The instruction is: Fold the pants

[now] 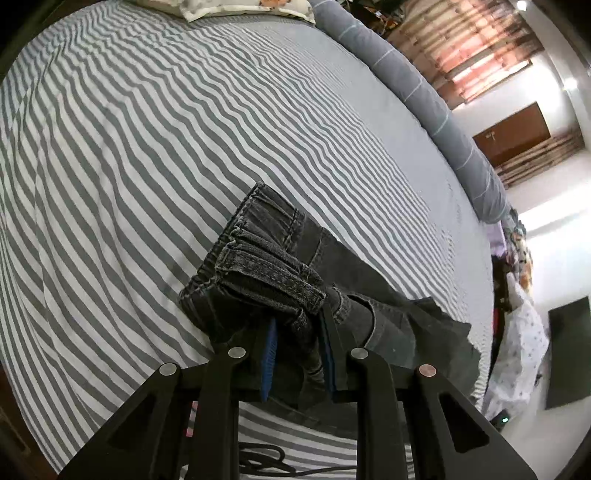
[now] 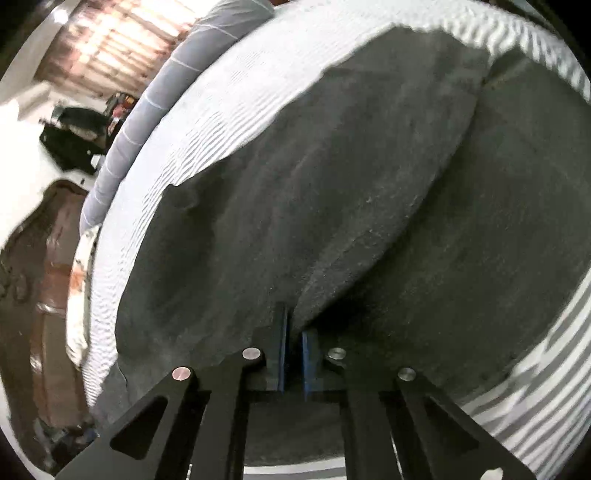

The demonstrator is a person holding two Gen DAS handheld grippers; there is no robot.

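Observation:
Dark grey denim pants lie on a grey-and-white striped bed. In the left wrist view my left gripper is shut on the bunched waistband, with fabric pinched between its blue pads. In the right wrist view the pants spread wide over the bed. My right gripper is shut on an edge of the pant fabric, blue pads close together with a thin fold between them.
A long grey bolster runs along the bed's far edge; it also shows in the right wrist view. A floral pillow lies at the head. A black cable lies under the left gripper. The room floor and furniture lie beyond.

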